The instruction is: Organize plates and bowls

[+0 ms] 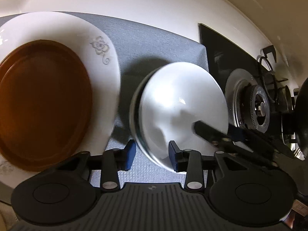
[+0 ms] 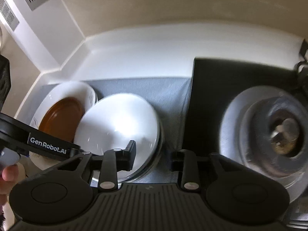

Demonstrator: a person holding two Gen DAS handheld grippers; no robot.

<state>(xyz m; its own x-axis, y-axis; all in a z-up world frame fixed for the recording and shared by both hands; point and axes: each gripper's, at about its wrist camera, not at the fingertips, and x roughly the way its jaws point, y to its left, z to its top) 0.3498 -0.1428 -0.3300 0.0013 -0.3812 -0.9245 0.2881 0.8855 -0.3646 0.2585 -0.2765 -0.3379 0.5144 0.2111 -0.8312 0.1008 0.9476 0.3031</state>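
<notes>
A white bowl [image 1: 179, 100] [image 2: 119, 123] sits nested in a clear glass bowl [image 1: 134, 111] [image 2: 154, 165] on a grey mat [image 1: 154, 44] [image 2: 144, 86]. To its left, a brown plate [image 1: 42, 104] [image 2: 61, 115] lies on a white flowered plate [image 1: 77, 30] [image 2: 73, 88]. My left gripper [image 1: 152, 154] is open and straddles the bowls' near left rim, with a gap at the pads. My right gripper [image 2: 153, 156] is open astride the right rim; one of its fingers [image 1: 204, 129] reaches inside the white bowl.
A black glass hob [image 1: 221, 44] [image 2: 231, 77] with a gas burner [image 1: 254, 105] [image 2: 269, 134] borders the mat on the right. White counter and wall run behind. The left tool's labelled body [image 2: 48, 144] and a person's hand [image 2: 7, 173] fill the lower left.
</notes>
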